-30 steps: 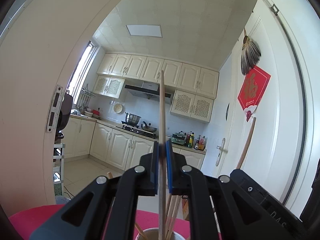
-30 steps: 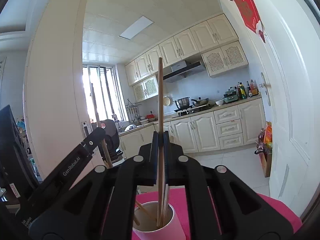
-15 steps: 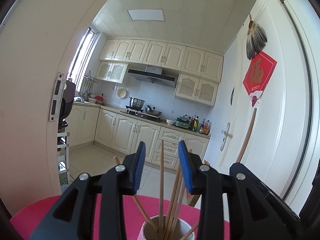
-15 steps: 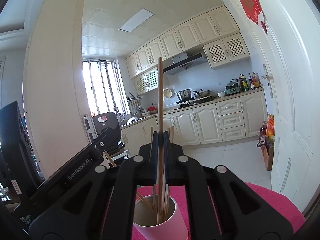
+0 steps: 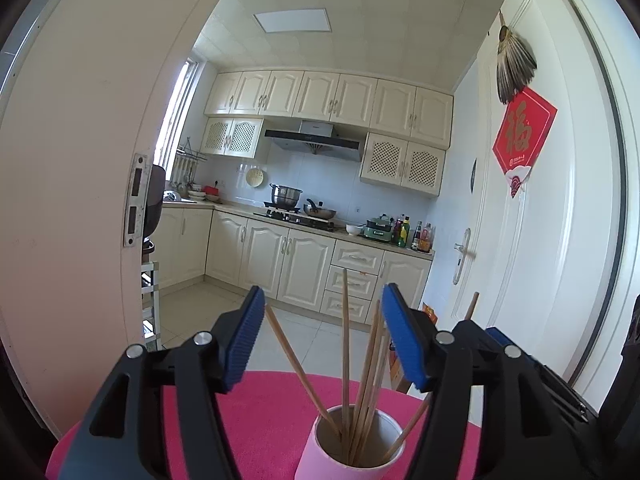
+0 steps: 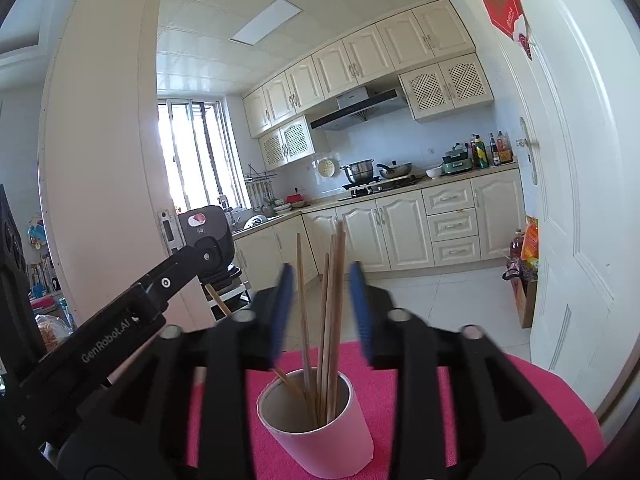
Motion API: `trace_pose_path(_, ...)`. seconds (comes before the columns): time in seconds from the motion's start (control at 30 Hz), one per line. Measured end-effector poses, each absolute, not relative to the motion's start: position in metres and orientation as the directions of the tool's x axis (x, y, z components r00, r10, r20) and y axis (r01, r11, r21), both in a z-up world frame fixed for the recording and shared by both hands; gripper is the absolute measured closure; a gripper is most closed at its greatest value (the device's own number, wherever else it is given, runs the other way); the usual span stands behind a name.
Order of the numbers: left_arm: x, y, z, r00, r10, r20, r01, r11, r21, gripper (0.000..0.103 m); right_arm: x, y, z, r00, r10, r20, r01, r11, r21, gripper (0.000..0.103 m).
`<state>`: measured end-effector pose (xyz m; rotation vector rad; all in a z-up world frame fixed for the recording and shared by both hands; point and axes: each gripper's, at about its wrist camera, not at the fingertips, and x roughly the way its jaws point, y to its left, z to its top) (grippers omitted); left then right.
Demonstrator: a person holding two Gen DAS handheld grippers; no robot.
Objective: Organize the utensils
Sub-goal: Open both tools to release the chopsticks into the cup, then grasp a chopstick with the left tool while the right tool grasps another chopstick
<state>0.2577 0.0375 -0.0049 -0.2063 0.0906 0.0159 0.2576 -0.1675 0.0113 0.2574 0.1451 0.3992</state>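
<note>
A pink cup (image 5: 352,454) stands on the pink cloth (image 5: 260,408) and holds several wooden chopsticks (image 5: 345,360). It also shows in the right wrist view (image 6: 320,428) with the chopsticks (image 6: 334,312) upright in it. My left gripper (image 5: 324,336) is open above the cup, holding nothing. My right gripper (image 6: 320,308) is open too, its blue pads blurred, with the chopsticks standing free between the jaws. The left gripper's black body (image 6: 132,320) shows at the left of the right wrist view.
The pink cloth (image 6: 480,400) covers a small round table in a doorway. A white door (image 5: 540,240) is at the right and a door frame (image 5: 80,200) at the left. The kitchen cabinets (image 5: 300,260) lie beyond.
My left gripper let go of its chopstick, which dropped into the cup, and opened wide. My right gripper has just opened too and its chopstick has slid down into the cup.
</note>
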Motion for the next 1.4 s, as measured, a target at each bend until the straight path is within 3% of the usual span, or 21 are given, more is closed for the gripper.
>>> trace_pose_path(0.3,0.224,0.037,0.004,0.993,0.016,-0.115,-0.036,0.984,-0.174,0.039,0.227,-0.186,0.023,0.928,0.358,-0.105,-0.319,0.908,0.271,0.052)
trace_pose_path(0.53,0.196,0.039,-0.005,0.977,0.032,-0.209,-0.065,0.985,-0.157,0.035,0.202,-0.194,0.016,0.917,0.349,-0.191,-0.298,0.921,0.251,0.052)
trace_pose_path(0.93,0.178,0.047,-0.061,0.832,-0.019,-0.554,-0.072,0.987,-0.143,0.033,0.171,-0.188,-0.021,0.837,0.367,-0.406,-0.302,0.928,0.218,0.052)
trace_pose_path(1.13,0.185,0.055,-0.113,0.600,-0.037,-0.799,-0.113,0.985,-0.130,0.033,0.169,-0.179,-0.047,0.756,0.361,-0.545,-0.302,0.932,0.199,0.050)
trace_pose_path(1.4,0.182,0.042,-0.150,0.449,0.030,-0.893,-0.091,0.996,-0.012,0.033,0.163,-0.170,-0.076,0.667,0.345,-0.660,-0.309,0.934,0.176,0.049)
